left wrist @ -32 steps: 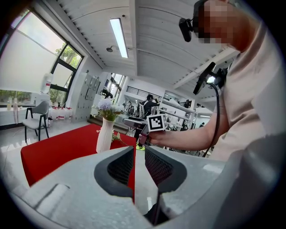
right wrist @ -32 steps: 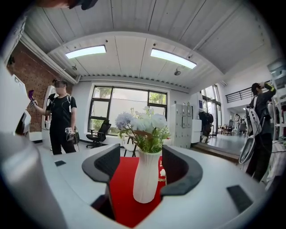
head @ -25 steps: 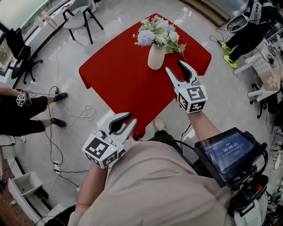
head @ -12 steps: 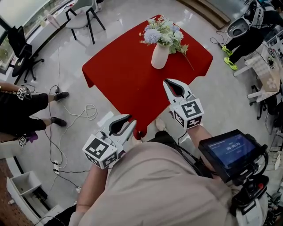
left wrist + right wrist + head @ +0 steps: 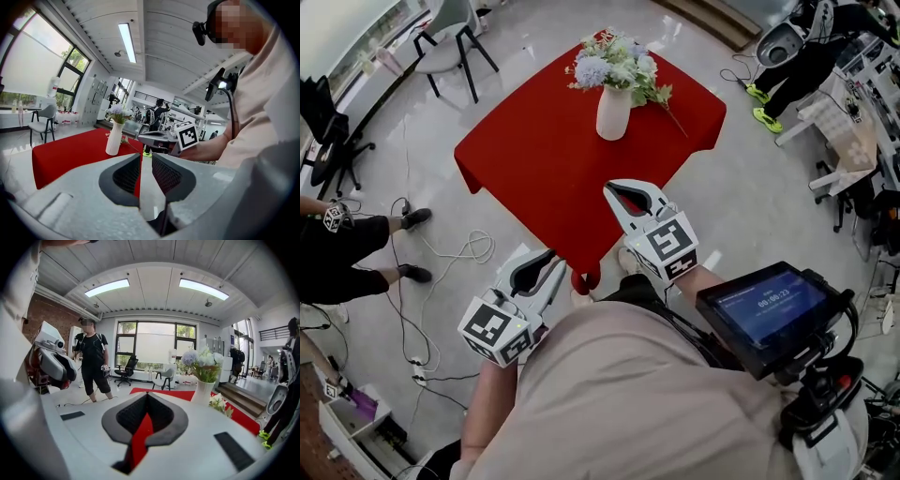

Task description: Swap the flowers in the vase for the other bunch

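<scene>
Judging the step from my remote seat, I can't settle it. One bunch of flowers [image 5: 614, 67] stands in the white vase [image 5: 613, 112] at the far side of the red table [image 5: 534, 159], and a second bunch [image 5: 219, 403] lies on the cloth just beside the vase's foot. That would look the same with the swap yet to come or already made, so I'd call no move on these views alone. Neither tong holds anything. The right gripper [image 5: 609, 186] has just drawn its jaws fully together on nothing, and the left gripper [image 5: 558, 261] shows only a narrow slit between its pads. Both are tucked close to the operator's chest, well short of the vase, aimed toward the table and tipped slightly downward. The right sits over the near corner of the table, the left off to its side.
</scene>
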Tool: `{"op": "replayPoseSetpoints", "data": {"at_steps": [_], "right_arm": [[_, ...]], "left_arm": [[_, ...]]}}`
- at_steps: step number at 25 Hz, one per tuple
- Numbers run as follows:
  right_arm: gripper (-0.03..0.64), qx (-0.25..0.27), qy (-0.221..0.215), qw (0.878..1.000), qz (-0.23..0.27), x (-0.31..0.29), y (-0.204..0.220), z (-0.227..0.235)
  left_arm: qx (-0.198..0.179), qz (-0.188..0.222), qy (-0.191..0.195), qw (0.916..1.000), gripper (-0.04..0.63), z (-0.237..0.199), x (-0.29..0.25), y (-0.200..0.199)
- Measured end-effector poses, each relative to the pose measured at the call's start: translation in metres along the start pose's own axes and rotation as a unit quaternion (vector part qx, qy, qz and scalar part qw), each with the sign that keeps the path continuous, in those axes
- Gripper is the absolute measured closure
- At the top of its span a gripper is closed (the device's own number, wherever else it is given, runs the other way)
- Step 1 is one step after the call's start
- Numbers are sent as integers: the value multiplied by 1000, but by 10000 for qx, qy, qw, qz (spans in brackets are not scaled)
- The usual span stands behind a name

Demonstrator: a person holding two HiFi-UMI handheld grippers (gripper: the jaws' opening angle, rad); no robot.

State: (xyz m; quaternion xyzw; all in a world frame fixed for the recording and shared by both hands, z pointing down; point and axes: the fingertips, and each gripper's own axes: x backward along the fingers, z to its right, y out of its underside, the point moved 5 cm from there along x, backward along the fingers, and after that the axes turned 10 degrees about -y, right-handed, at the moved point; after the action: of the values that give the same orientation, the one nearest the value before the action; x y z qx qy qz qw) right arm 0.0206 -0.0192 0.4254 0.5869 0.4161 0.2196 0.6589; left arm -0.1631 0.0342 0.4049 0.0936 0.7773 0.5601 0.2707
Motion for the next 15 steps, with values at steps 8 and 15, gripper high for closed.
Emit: {"op": "replayPoseSetpoints", "data": {"at_steps": [8,15], "right_arm": [[606,40,-152,9998,-132,-2,1,-16],[606,174,-232,9995,-112,-4,-3,-23]], "left_arm": [[35,-67,18,10000,532,-1,2,1],[44,-76,29,10000,532,-3,0,0]]}}
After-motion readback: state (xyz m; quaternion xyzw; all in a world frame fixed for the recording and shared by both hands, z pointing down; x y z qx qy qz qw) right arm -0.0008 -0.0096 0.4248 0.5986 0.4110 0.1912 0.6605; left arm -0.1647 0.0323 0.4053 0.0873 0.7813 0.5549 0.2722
